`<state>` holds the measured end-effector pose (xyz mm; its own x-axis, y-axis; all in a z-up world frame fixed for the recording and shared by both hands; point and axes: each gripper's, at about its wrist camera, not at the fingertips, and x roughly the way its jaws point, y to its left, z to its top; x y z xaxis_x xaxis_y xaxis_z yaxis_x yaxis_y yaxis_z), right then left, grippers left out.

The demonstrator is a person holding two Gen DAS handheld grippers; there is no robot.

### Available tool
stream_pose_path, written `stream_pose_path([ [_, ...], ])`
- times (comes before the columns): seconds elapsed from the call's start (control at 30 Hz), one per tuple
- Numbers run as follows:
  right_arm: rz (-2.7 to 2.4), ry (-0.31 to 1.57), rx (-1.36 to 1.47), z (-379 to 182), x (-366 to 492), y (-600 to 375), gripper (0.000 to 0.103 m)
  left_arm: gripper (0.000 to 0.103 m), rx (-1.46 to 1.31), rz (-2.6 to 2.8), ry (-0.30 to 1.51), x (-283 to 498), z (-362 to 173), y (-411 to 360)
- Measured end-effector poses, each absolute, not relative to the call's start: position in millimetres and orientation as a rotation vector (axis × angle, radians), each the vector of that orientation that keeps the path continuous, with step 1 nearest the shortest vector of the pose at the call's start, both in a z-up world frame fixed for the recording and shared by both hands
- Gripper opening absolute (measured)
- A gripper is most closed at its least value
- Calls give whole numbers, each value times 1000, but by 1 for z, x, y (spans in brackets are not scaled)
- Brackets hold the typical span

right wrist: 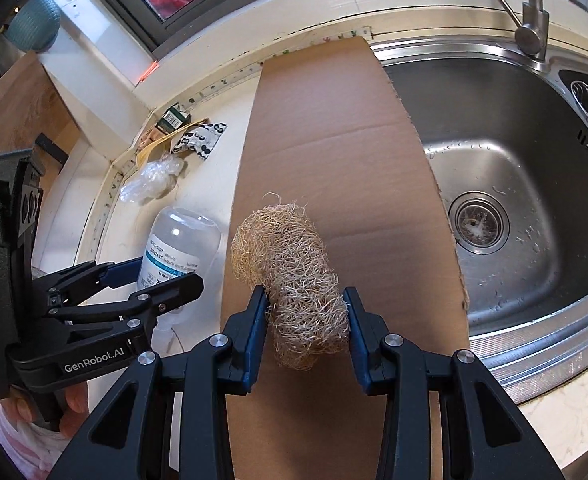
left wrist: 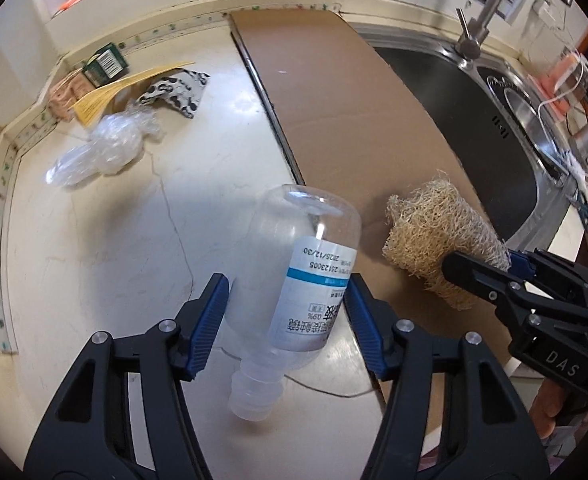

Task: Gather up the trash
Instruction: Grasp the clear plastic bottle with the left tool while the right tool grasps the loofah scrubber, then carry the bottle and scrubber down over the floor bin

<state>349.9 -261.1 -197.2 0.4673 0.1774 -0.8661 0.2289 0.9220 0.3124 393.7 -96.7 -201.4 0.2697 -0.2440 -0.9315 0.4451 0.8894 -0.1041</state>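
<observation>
Left gripper [left wrist: 286, 320]: pads straddling saline bottle [left wrist: 294, 280], apparently pinching it; long axis along fingers, cap nearest. Right gripper [right wrist: 306, 322]: clamped across loofah scrubber [right wrist: 290, 276].

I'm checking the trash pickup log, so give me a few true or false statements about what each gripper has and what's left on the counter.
1. The left gripper straddles a clear plastic bottle with a white and blue label. True.
2. The right gripper holds a crumpled plastic bag. False: it is shut on a loofah scrubber; the crumpled plastic wrap lies on the counter near the back corner.
3. The loofah scrubber is over a sheet of cardboard. True.
4. The cardboard covers the whole sink. False: it covers only the left edge; the sink basin and drain are visible.
5. The bottle's neck points away from the left wrist camera. False: the neck points toward it.
</observation>
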Motion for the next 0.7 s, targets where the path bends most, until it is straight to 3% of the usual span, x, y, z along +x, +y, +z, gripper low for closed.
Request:
stream_pose_path([
  [0.7, 5, 977, 375, -121, 243, -192, 36, 55, 174, -434, 1131, 257, -115, -34],
])
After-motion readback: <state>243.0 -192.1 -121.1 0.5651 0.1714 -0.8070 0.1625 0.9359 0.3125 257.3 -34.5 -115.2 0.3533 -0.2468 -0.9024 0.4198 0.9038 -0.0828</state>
